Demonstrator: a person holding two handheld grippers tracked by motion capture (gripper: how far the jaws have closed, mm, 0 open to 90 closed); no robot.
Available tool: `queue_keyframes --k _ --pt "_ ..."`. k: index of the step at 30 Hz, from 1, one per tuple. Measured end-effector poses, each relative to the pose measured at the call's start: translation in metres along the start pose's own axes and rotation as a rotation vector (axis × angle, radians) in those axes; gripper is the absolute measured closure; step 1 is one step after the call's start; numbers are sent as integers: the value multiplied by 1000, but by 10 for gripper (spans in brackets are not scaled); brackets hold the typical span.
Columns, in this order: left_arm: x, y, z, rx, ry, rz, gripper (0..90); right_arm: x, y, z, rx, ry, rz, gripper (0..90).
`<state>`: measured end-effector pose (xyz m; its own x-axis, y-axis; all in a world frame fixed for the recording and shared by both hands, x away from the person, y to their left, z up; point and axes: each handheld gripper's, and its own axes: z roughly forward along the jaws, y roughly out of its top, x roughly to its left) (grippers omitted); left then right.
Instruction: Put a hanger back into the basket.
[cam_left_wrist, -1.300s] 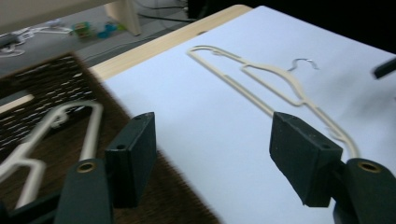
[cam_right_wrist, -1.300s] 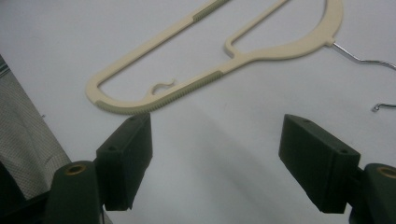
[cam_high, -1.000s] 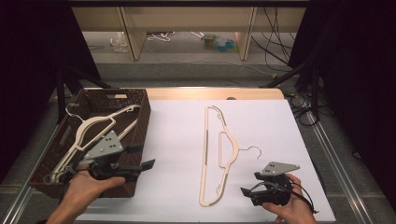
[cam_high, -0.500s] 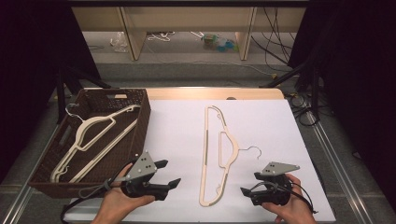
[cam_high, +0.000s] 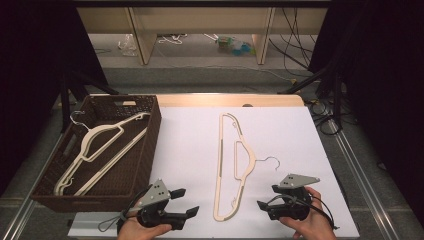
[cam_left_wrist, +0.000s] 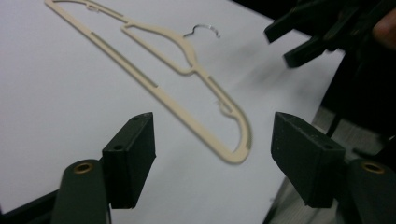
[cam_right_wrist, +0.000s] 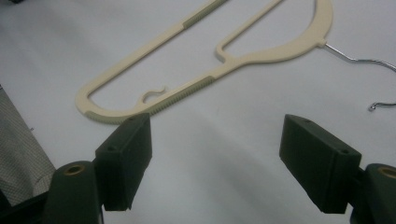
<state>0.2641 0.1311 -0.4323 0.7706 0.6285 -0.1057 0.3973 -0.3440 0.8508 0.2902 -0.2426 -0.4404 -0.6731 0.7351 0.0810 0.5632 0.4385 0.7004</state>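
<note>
Hanger flat between left gripper, right gripper, jaws apart, untouched

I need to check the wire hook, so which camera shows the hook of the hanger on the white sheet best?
The right gripper view: the hook is near and sharp. The left gripper view blurs it; the high view shows it small.

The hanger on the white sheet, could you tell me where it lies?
In the high view the hanger lies flat mid-table, right of the basket, between the left gripper and right gripper.
</note>
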Motion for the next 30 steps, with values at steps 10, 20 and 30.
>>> queue_keyframes --k 10,20,30 --pt "9 -6 2 6 21 -4 278 0 11 10 27 -23 19 253" --pt "8 -6 4 9 -4 37 225 0 33 38 75 -70 21 247" --pt "6 -6 5 10 1 32 219 -5 50 67 151 -118 28 256"
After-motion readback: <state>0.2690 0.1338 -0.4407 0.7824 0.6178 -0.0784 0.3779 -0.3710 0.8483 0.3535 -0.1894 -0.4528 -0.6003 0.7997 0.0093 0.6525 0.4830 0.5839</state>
